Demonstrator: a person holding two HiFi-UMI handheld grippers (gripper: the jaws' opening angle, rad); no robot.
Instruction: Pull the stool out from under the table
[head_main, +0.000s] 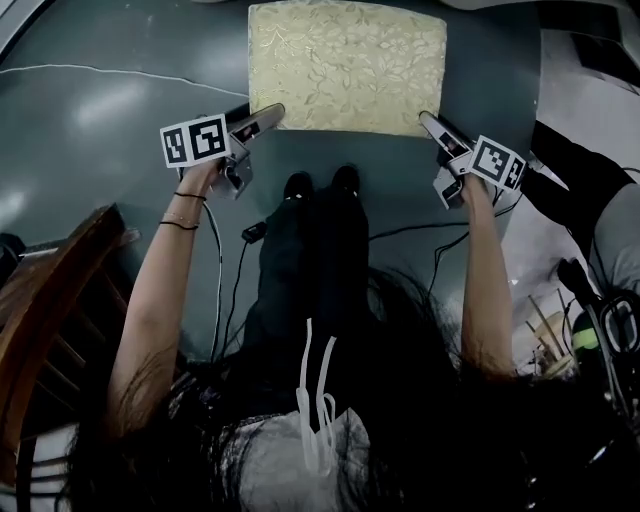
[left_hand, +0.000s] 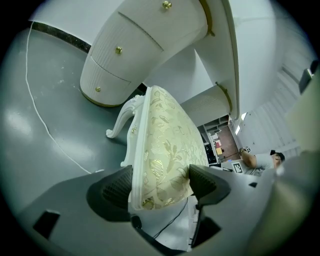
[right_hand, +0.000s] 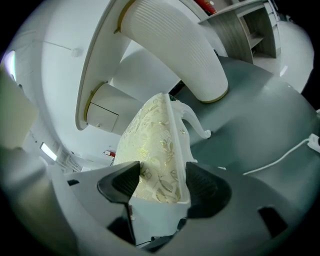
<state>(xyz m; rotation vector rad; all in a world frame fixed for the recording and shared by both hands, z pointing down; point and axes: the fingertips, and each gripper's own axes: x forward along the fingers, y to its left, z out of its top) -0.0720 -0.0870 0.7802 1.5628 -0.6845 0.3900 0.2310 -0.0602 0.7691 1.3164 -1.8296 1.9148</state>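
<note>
- The stool (head_main: 345, 65) stands at the top centre of the head view, just ahead of the person's shoes (head_main: 298, 186), with the white table (left_hand: 145, 45) behind it.
- The left gripper (head_main: 268, 115) is clamped on the seat's lower-left corner, with 1 pad on the white frame and 1 on the cushion.
- The right gripper (head_main: 432, 122) pinches the lower-right corner the same way.
- Draw both grippers evenly toward the bottom of the frame. An uneven pull would likely twist the stool or slip a pad off the soft cushion.
- Step back first, since the feet look to block its path.

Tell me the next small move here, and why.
Probably draw the stool straight back a little: left gripper and right gripper each have jaws closed on a near seat corner, and its far end sits by the table.
</note>
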